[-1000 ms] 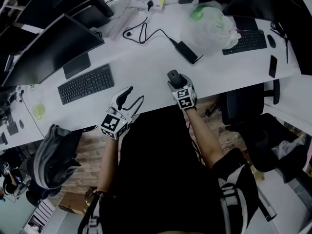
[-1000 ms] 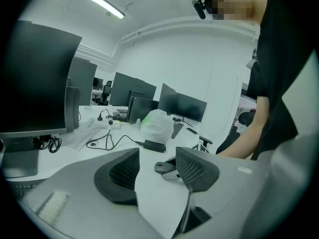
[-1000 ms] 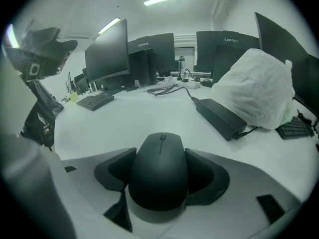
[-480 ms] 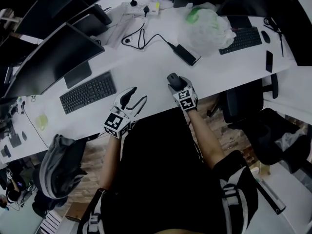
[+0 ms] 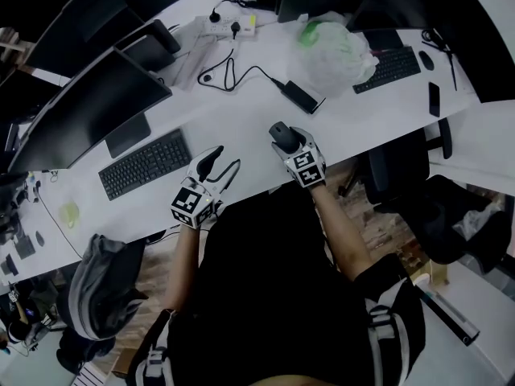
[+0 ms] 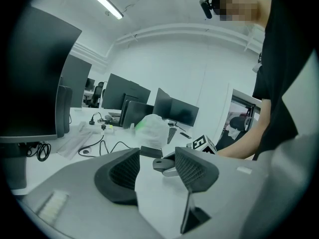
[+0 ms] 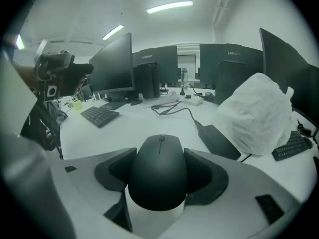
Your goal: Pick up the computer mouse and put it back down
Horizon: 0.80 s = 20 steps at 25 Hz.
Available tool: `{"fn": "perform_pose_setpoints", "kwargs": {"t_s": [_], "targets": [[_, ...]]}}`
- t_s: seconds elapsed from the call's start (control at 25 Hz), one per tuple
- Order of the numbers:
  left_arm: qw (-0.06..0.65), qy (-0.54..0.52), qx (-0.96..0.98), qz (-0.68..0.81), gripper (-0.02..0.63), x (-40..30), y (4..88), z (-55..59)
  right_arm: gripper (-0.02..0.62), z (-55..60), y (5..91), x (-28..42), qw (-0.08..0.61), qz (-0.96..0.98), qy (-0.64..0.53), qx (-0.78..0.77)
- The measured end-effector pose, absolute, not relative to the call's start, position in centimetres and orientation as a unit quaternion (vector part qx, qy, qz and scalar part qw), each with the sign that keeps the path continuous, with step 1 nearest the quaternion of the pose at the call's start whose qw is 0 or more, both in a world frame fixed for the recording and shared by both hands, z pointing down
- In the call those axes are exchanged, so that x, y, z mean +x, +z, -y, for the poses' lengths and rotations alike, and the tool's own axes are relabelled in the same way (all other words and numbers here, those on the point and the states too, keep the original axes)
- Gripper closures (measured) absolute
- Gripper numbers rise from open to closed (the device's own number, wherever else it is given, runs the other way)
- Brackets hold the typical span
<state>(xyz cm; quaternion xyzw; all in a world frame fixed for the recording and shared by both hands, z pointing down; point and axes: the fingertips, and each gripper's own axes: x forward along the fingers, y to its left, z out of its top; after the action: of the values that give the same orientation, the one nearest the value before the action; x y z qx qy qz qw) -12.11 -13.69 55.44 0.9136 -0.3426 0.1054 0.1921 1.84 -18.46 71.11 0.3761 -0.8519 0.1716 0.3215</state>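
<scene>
Right now my right tool (image 5: 282, 138) is clamped on the computer mouse (image 7: 158, 171), pads pressing both its flanks, and the mouse looks lifted just clear of the tabletop (image 5: 241, 115) near the front edge. My left tool (image 6: 158, 172) hangs with jaws apart, nothing between them. My worry is the shell: it is smooth and rounded, so it could squirt forward if I loosen unevenly. Set down too close to the edge, it may tip off; too far ahead, it lands on the power adapter (image 5: 302, 96)
</scene>
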Motion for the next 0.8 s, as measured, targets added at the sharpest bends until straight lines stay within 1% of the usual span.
{"fn": "perform_pose_setpoints", "kwargs": {"t_s": [0.8], "targets": [[0.158, 0.085, 0.91, 0.373, 0.402, -12.8, 53.1, 15.0, 0.299, 18.8, 62.2, 0.7, 0.285, 0.881, 0.117, 0.36]]}}
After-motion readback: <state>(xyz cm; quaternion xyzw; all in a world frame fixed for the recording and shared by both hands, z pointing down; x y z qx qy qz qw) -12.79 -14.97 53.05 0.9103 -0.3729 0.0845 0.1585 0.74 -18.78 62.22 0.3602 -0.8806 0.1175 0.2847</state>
